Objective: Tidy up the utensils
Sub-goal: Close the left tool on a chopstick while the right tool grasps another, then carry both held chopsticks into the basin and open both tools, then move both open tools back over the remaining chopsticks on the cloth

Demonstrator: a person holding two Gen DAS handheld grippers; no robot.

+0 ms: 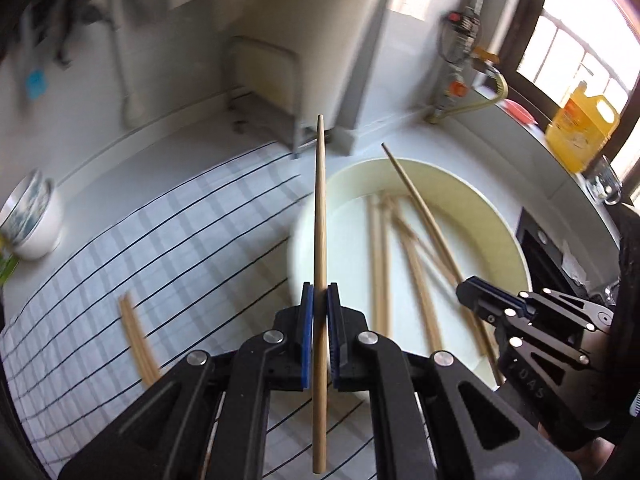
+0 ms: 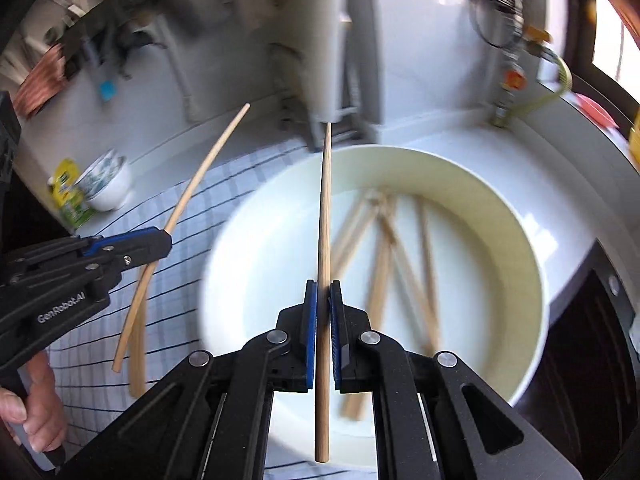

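Note:
My left gripper [image 1: 319, 292] is shut on a wooden chopstick [image 1: 320, 240] that runs lengthwise between its blue pads, held above the checked cloth [image 1: 140, 264] beside the white basin [image 1: 508, 236]. My right gripper [image 2: 323, 290] is shut on another chopstick [image 2: 324, 220] over the basin [image 2: 532, 264]. In the left wrist view the right gripper [image 1: 466, 290] grips its chopstick [image 1: 416, 196] at the right. In the right wrist view the left gripper [image 2: 168, 242] holds its chopstick [image 2: 196, 184] at the left. Several loose chopsticks [image 2: 384, 256] lie in the basin. A pair of chopsticks [image 1: 136, 340] rests on the cloth.
A patterned bowl [image 1: 32, 220] stands at the cloth's far left, by a green-yellow packet [image 2: 68, 196]. A yellow jug [image 1: 580, 124] and a glass [image 1: 604, 184] stand on the sill at the right. A dark stove edge [image 2: 592, 332] borders the basin. A hand [image 2: 36, 400] grips the left tool.

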